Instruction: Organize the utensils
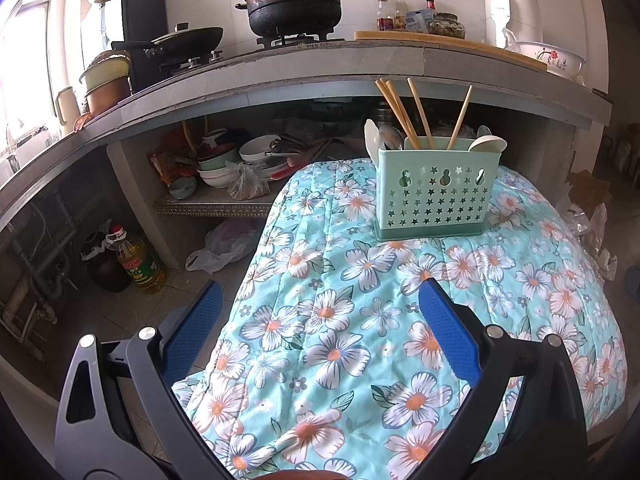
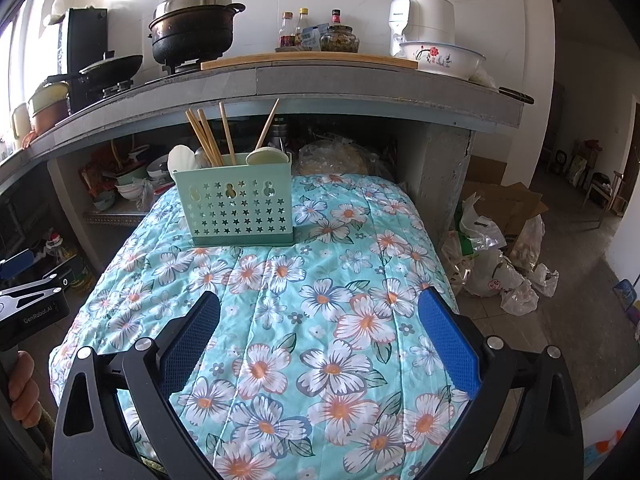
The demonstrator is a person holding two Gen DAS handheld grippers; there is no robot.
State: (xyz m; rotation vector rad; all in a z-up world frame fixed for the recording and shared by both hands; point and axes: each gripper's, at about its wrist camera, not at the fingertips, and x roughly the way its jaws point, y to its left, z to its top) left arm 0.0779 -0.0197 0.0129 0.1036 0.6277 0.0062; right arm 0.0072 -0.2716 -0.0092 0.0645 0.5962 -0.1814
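A pale green plastic utensil holder with little star-shaped holes [image 1: 434, 192] stands upright on the far part of a table covered with a blue quilted cloth printed with white and orange flowers [image 1: 340, 320]. It sits just in front of the grey stone kitchen counter [image 1: 280, 76]. I think it was put on the cloth so both grippers can reach it easily from the near side.

Inside the holder are light brown wooden chopsticks [image 1: 400, 114]. A few lean left in a bunch, one stands almost straight, and one leans to the right by itself. White spoons [image 1: 486, 146] poke out too, one at the left end [image 2: 180, 160] and one at the right. Something grey and shiny sits between them, maybe metal spoons, but I cannot tell for sure. The things look sorted into the holder already, with nothing lying loose on the cloth.

The left gripper [image 1: 320, 312] hangs over the near left edge of the table. Its blue-padded fingers [image 1: 446, 328] are spread wide and hold nothing. The right gripper [image 2: 320, 324] hangs over the near middle of the cloth, also spread wide and empty. Both point toward the holder and are well apart from it.

A big black cooking pot with a shiny lid [image 2: 194, 30] sits on the stove on the counter.
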